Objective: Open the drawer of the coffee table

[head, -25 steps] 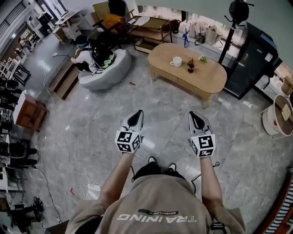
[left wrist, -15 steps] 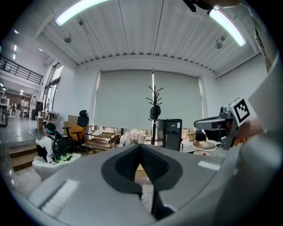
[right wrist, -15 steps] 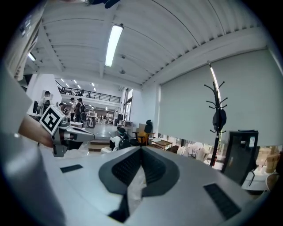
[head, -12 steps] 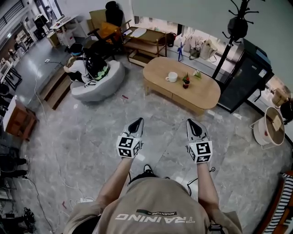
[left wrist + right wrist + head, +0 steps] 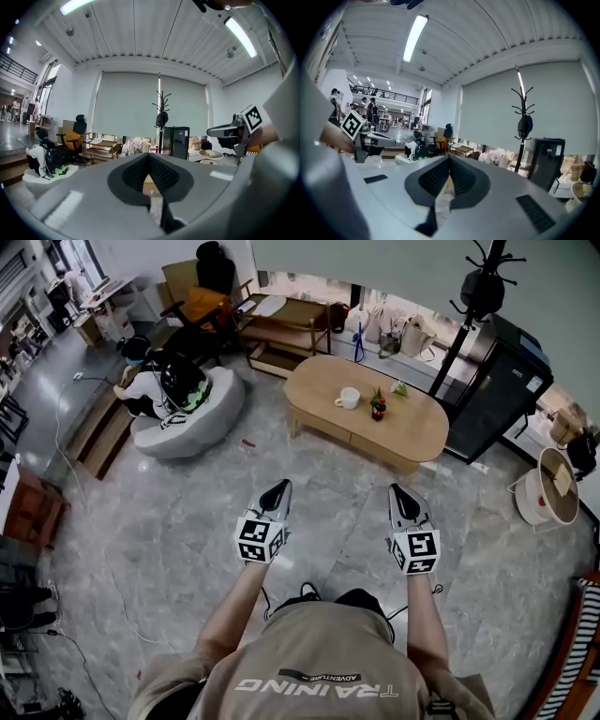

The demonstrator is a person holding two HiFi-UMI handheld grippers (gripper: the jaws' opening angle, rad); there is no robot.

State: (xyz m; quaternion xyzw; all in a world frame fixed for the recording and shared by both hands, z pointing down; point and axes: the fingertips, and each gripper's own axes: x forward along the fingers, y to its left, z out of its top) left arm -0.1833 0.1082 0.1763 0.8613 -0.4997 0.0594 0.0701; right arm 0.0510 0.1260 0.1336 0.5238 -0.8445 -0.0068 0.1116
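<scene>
The left gripper (image 5: 276,493) and the right gripper (image 5: 404,500) are both closed, pads together with nothing between them, and are held side by side in front of the person, pointing across the floor (image 5: 187,512). The step in hand appears to be the approach: neither gripper is near the work yet. The coffee table (image 5: 422,427) stands well apart from both, ahead of them and slightly to the right, so it lies more nearly in line with the right gripper. The drawer (image 5: 380,443) appears to sit in the near long side of the table, facing the person (no handle can be made out from here). To do the step well, close in squarely on that near side, lower the chosen gripper to the drawer front, and open its jaws before contact, not after. Then grip the front's edge or pull, and draw straight back along the drawer's run. Pull smoothly, because a cup (image 5: 348,397) and a small plant (image 5: 378,407) stand on the tabletop and could be shaken.
</scene>
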